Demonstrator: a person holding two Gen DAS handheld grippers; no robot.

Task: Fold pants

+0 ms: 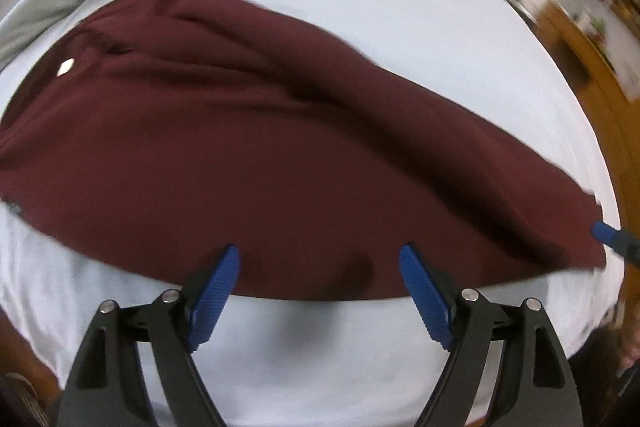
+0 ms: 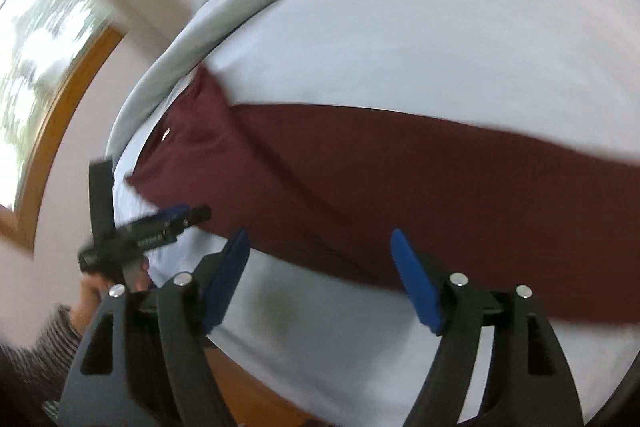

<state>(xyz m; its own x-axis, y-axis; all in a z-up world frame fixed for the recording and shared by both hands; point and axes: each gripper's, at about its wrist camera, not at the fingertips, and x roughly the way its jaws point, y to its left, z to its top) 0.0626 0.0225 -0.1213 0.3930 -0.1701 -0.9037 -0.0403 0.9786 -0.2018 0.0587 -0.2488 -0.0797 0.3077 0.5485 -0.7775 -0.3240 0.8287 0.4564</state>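
Maroon pants flat on white sheet, left tongs open, empty, over near edge.

Dark maroon fabric pants lie spread flat in a long band on a pale bed sheet, lightly creased. A small white tag shows near the wider end; the cloth tapers toward the other end.
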